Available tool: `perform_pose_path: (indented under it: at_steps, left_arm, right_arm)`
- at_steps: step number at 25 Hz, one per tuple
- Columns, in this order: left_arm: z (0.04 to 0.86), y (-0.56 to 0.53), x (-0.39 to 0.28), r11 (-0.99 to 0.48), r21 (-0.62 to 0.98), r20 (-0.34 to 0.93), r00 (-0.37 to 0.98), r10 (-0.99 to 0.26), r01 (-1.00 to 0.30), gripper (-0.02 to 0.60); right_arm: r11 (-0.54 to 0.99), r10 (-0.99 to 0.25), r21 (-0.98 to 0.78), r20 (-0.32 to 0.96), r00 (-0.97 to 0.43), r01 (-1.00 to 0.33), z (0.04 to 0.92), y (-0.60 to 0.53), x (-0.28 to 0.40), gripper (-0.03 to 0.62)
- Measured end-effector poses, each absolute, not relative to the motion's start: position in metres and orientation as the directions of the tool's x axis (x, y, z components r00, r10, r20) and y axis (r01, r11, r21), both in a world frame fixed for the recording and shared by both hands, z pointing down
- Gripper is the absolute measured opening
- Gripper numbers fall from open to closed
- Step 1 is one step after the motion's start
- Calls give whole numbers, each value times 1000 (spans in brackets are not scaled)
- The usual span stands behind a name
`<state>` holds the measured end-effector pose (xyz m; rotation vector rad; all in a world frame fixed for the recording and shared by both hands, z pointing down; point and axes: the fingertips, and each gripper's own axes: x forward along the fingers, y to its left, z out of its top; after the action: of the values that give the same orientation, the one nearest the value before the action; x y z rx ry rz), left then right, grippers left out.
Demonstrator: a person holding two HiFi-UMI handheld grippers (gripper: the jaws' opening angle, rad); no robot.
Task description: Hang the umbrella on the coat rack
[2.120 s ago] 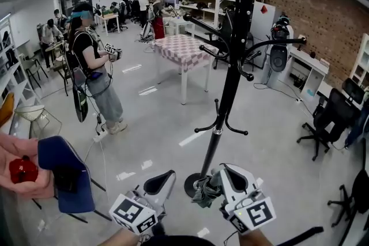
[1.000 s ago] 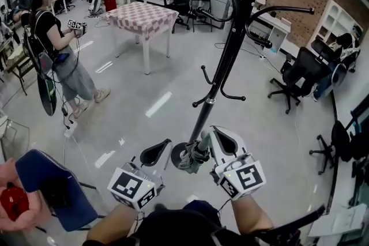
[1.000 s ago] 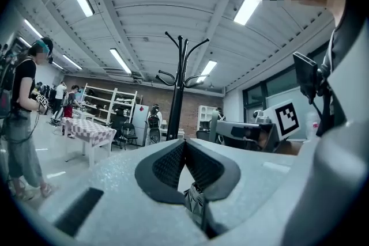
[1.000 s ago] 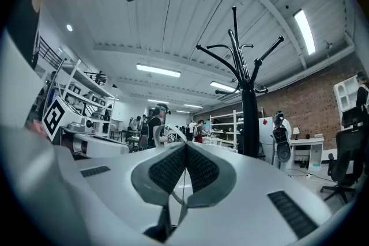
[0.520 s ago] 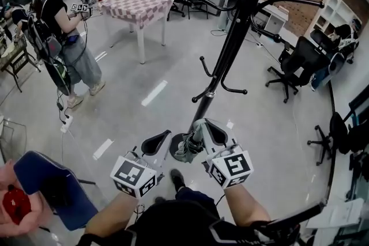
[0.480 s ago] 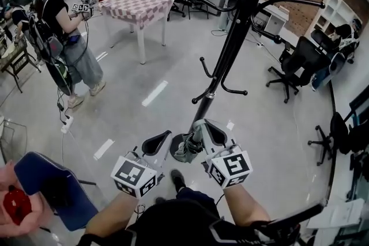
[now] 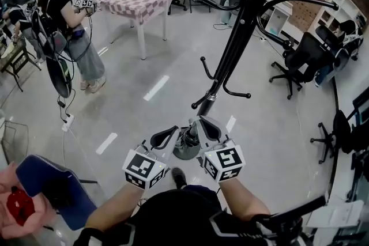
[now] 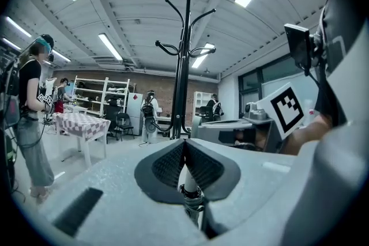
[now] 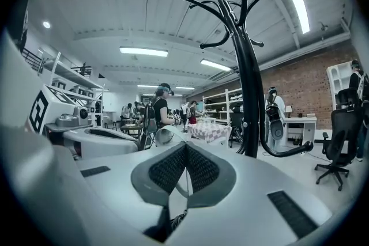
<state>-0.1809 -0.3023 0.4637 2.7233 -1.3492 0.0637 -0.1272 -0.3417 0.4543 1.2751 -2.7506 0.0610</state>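
Note:
A folded grey umbrella (image 7: 188, 136) hangs between my two grippers, low in the head view and just above the round base of the black coat rack (image 7: 236, 43). My left gripper (image 7: 167, 136) is shut on the umbrella's pale shaft (image 8: 188, 184). My right gripper (image 7: 203, 127) is shut on it too, with a thin strap (image 9: 185, 178) pinched between the pads and dark fabric (image 9: 176, 220) below. The rack (image 8: 183, 66) rises straight ahead in the left gripper view. In the right gripper view the rack (image 9: 249, 78) stands close, with curved hooks high overhead.
A person (image 7: 69, 26) holding grippers stands at the left, near a checkered table (image 7: 135, 0). Office chairs (image 7: 302, 60) and desks line the right side. A blue chair (image 7: 43, 181) and a pink cloth (image 7: 17, 204) sit at the lower left.
The head view has tilted down and nearer the rack's base. My left gripper has moved right, up to the umbrella that the right gripper was carrying.

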Motion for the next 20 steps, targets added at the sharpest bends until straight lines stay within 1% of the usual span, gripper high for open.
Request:
perform_pose_path:
  at_steps: [1, 2, 3, 4, 5, 7, 13, 14, 15, 16, 17, 20]
  left_arm:
    - [465, -307, -176, -613, 67, 90, 616, -782, -788, 8]
    - [465, -313, -171, -624, 63, 96, 627, -773, -779, 22]
    - [465, -318, -165, -636, 60, 100, 638, -763, -770, 46]
    - [464, -322, -159, -646, 57, 103, 648, -755, -761, 85]
    - [464, -326, -153, -655, 52, 107, 656, -747, -754, 100]
    - [467, -331, -146, -669, 43, 116, 669, -734, -742, 106]
    - [479, -349, -143, -672, 53, 129, 672, -729, -739, 101]
    - [481, -352, -144, -667, 54, 134, 668, -732, -743, 86]
    - [483, -355, -145, -661, 52, 140, 661, -737, -748, 47]
    - [485, -357, -147, -656, 53, 144, 656, -741, -753, 35]
    - [486, -359, -148, -655, 58, 147, 655, -741, -754, 24]
    - [488, -363, -147, -658, 70, 153, 660, -736, -750, 20]
  right_arm:
    - [646, -759, 11, 119, -640, -764, 454, -345, -127, 6]
    - [646, -759, 15, 122, -640, -763, 452, -348, -127, 8]
    - [646, -758, 17, 127, -639, -763, 451, -351, -126, 7]
    - [646, -758, 19, 132, -639, -763, 450, -354, -126, 8]
    - [645, -758, 19, 137, -637, -764, 450, -356, -126, 6]
    - [641, -761, 18, 146, -632, -767, 451, -359, -125, 8]
    - [646, -756, 23, 156, -636, -763, 459, -364, -128, 7]
    - [645, -757, 24, 157, -634, -764, 459, -365, -127, 7]
    - [642, -759, 25, 159, -631, -766, 460, -367, -126, 7]
    - [640, -761, 24, 161, -629, -768, 461, -368, -125, 6]
    - [638, -762, 23, 163, -627, -770, 461, -369, -124, 7]
    - [634, -764, 21, 169, -622, -773, 463, -371, -122, 8]
